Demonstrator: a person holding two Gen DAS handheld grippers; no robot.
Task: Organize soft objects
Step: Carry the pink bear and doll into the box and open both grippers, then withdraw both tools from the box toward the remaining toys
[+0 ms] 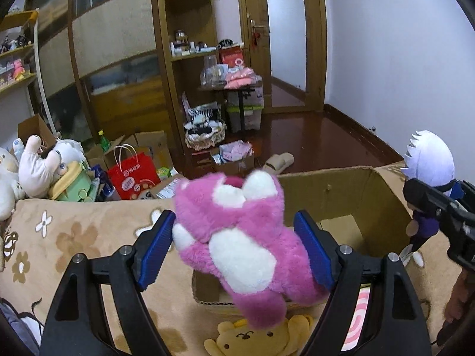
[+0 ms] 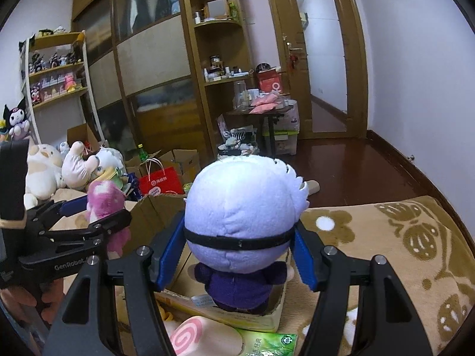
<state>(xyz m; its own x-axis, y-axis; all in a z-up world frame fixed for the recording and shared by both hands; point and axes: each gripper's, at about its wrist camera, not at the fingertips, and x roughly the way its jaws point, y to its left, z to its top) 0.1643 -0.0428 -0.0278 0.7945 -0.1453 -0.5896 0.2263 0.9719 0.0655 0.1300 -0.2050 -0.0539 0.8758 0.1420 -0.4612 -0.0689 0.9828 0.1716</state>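
Left wrist view: the left hand-held gripper point(image 1: 234, 240) clamps a pink bear point(image 1: 237, 237) over the open box point(image 1: 341, 190) on the flowered blanket point(image 1: 74, 237).

Right wrist view: the right hand-held gripper point(image 2: 237, 252) grips a white-haired doll point(image 2: 240, 207) by its head, above the box's near edge.

Between my left fingers hangs a pink plush bear point(image 1: 243, 237), shaggy, with white belly, white paws and a magenta nose, tilted head-away over the open cardboard box point(image 1: 341, 195). My right fingers hold a white-haired doll point(image 2: 240, 207) by its big round head (black blindfold band across it, dark purple suit below), upright above the box's near edge. A yellow plush bear point(image 1: 252, 339) lies face-up on the blanket beside a pink swirl-patterned cushion point(image 2: 190, 338).
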